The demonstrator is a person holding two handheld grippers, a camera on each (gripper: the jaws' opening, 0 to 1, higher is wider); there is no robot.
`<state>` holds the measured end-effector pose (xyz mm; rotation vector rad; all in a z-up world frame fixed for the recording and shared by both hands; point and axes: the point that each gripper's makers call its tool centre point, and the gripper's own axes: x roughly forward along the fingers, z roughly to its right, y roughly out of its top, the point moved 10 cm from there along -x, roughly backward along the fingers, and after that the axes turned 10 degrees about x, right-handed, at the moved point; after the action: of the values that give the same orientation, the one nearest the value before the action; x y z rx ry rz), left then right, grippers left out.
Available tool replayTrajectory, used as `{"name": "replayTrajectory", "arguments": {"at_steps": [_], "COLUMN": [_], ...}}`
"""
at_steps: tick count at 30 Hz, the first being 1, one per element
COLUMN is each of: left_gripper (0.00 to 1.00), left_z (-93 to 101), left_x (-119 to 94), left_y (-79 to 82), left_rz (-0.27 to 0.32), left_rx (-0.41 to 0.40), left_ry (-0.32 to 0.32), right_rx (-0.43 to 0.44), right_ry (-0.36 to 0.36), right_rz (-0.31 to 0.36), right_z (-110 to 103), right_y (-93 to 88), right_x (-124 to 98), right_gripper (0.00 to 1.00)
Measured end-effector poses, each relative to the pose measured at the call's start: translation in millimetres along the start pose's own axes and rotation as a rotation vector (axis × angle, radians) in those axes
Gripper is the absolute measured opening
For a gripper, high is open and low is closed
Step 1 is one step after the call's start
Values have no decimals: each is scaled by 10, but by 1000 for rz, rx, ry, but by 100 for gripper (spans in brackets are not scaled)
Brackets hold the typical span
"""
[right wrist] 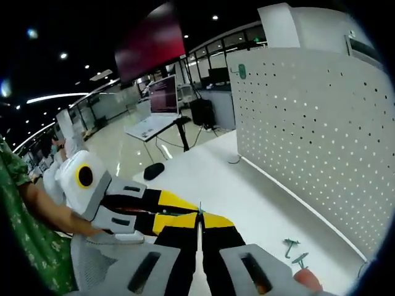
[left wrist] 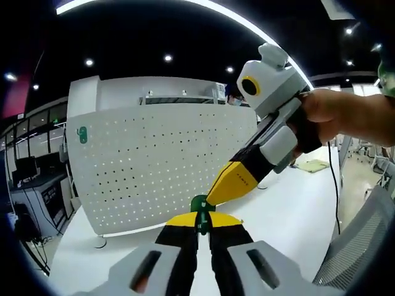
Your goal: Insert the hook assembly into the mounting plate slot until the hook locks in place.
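White pegboard (left wrist: 160, 166) dotted with holes (green hook (left wrist: 83, 134) on it); yellow-tipped black tongs (left wrist: 203, 219).

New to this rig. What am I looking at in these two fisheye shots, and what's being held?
No robot: a person holds a pair of hand tongs in each hand, each carrying a forward-looking camera. In the left gripper view, the left tongs are shut on a small green hook piece, and the right tongs meet it from the right, held by a hand. The right gripper view shows the left tongs. A white pegboard stands on the white table, a green hook already mounted. Spare hooks lie on the table.
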<state>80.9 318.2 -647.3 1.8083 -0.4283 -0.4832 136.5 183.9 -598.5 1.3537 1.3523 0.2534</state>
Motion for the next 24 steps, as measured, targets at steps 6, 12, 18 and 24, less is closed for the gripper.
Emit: {"name": "replayTrajectory", "arguments": {"at_steps": [6, 12, 18, 24], "left_gripper": [4, 4, 4, 4], "left_z": [6, 10, 4, 5], "left_x": [3, 6, -1, 4], "left_y": [0, 0, -3, -2], "left_rz": [1, 4, 8, 6], "left_rx": [3, 12, 11, -9], "left_ry": [-3, 0, 6, 7], "right_rx": [3, 11, 24, 21], "right_ry": [-3, -5, -4, -4], "right_rz": [-2, -2, -2, 1], "right_z": [-1, 4, -10, -8], "right_y": [-2, 1, 8, 12], "right_x": [-3, -1, 2, 4], "right_gripper": [0, 0, 0, 0]}}
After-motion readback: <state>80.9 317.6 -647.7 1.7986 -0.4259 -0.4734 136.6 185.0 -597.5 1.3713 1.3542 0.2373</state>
